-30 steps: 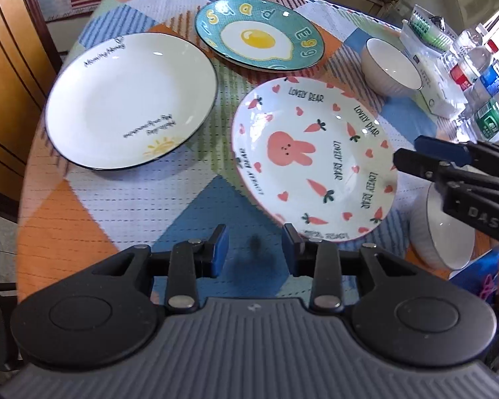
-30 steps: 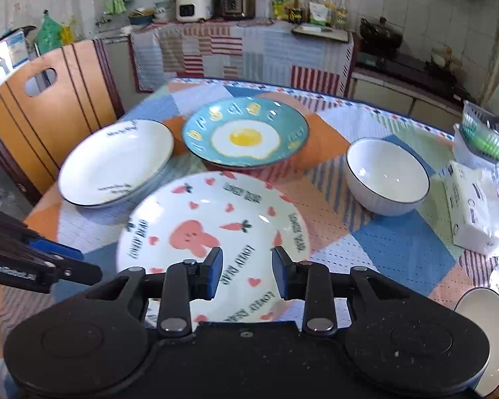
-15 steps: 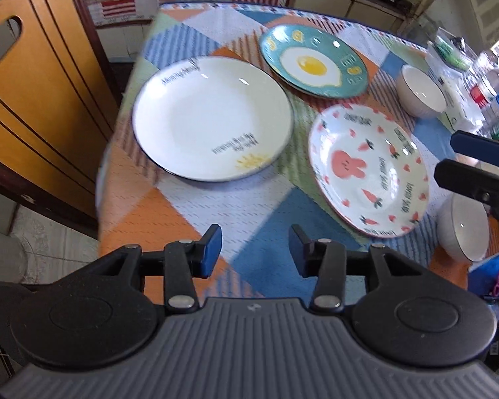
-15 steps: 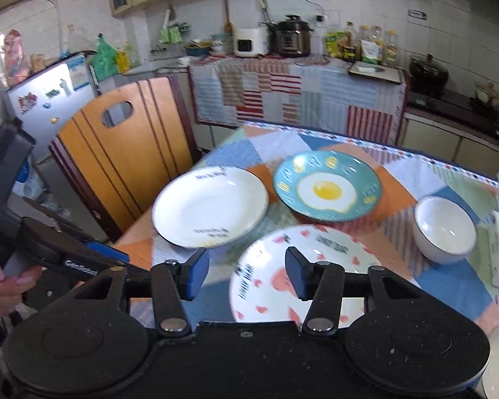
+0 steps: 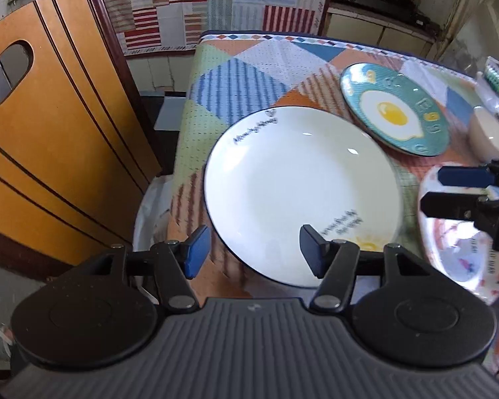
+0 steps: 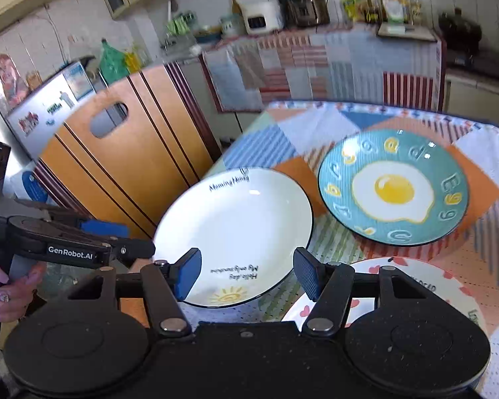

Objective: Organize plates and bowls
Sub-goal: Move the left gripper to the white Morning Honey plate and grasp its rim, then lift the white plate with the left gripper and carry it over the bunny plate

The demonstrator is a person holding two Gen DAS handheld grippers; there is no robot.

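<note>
Both grippers spread wide, nothing held; white plate [image 5: 299, 196] lies at the table's left edge.

Risk judged: a nudge from the left gripper [image 5: 254, 254] or right gripper [image 6: 246, 274] could slide it off the patchwork cloth [image 5: 236, 89] toward the wooden chair [image 5: 50, 126]. Egg plate [image 6: 392, 188] sits far right; kitchen counter [image 6: 316, 30] is seen beyond.

Both wrist cameras look down, close, sharing the white plate [image 5: 299, 193].
</note>
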